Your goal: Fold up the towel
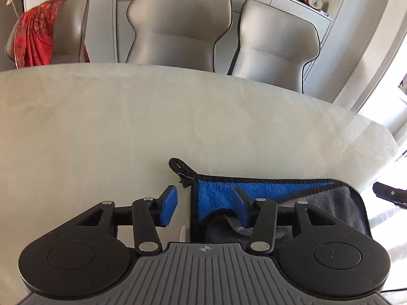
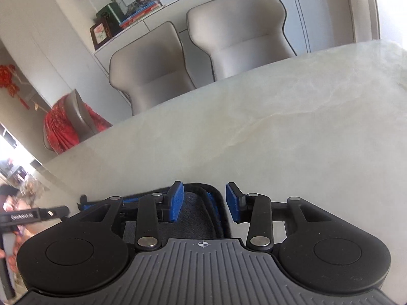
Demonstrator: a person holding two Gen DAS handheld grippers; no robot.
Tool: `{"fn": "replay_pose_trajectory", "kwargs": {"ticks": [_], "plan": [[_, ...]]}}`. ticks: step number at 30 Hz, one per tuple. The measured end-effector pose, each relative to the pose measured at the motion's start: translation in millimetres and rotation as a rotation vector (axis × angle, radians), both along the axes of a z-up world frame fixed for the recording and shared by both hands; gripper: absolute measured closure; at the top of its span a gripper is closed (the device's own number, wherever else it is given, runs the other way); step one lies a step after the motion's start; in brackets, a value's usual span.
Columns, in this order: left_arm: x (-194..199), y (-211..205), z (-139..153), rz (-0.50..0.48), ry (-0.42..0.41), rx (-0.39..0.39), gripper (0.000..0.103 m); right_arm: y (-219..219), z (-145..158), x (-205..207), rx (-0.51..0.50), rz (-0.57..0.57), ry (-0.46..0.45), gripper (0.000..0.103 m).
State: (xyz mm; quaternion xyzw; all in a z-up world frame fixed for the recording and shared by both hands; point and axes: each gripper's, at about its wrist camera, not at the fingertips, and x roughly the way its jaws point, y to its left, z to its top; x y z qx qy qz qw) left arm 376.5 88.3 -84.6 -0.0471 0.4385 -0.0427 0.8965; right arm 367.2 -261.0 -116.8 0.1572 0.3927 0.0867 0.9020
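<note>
The towel [image 1: 279, 195] lies on the marble table [image 1: 127, 132] at its near edge, blue side showing under a grey layer, with a black hanging loop [image 1: 178, 165] at its left corner. The left gripper [image 1: 204, 207] straddles that left edge with its 2 fingers spread and gripping nothing; the right gripper [image 2: 203, 200] likewise hangs released over the rounded right corner. To do this step well, each should probably pinch only the top layer at matching corners — square to the hem — then lift together so the fold lands even, not skewed.
</note>
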Motion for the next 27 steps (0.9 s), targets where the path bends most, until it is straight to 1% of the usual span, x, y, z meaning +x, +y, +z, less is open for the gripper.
{"fn": "replay_pose_trajectory", "kwargs": {"ticks": [3,6,9,10,12,13,16,17,18,20,24,25,27], "plan": [[-8,-1,-3,-0.023,0.000,0.018,0.049,5,-4,-6,-0.045,0.049,0.027,0.065],[-19,-1,-6,-0.050,-0.002,0.013,0.049,17,-7,-19,-0.095,0.122,0.041,0.065],[-27,-5,-7,-0.096,-0.045,0.053,0.049,27,-10,-28,-0.128,0.166,0.043,0.064],[-27,-5,-6,-0.103,-0.065,0.063,0.049,31,-13,-31,-0.155,0.175,0.044,0.064],[-26,-7,-2,-0.117,-0.106,0.083,0.049,33,-14,-31,-0.179,0.182,0.049,0.064],[-24,-6,1,-0.124,-0.121,0.071,0.049,35,-13,-28,-0.178,0.179,0.052,0.064],[-22,-5,9,-0.168,-0.154,0.045,0.043,33,-12,-25,-0.160,0.168,0.057,0.064],[-22,-5,10,-0.181,-0.156,0.043,0.038,32,-12,-26,-0.158,0.167,0.057,0.064],[-22,-7,11,-0.220,-0.161,0.040,0.036,32,-12,-26,-0.158,0.168,0.057,0.064],[-22,-11,10,-0.268,-0.169,0.057,0.036,32,-12,-28,-0.161,0.171,0.054,0.063],[-13,-28,-3,-0.380,-0.152,0.175,0.036,32,-12,-28,-0.161,0.172,0.051,0.062],[-9,-32,-7,-0.407,-0.151,0.193,0.037,32,-12,-27,-0.160,0.172,0.052,0.061],[-4,-38,-10,-0.449,-0.156,0.205,0.037,32,-12,-26,-0.158,0.174,0.053,0.060]]}}
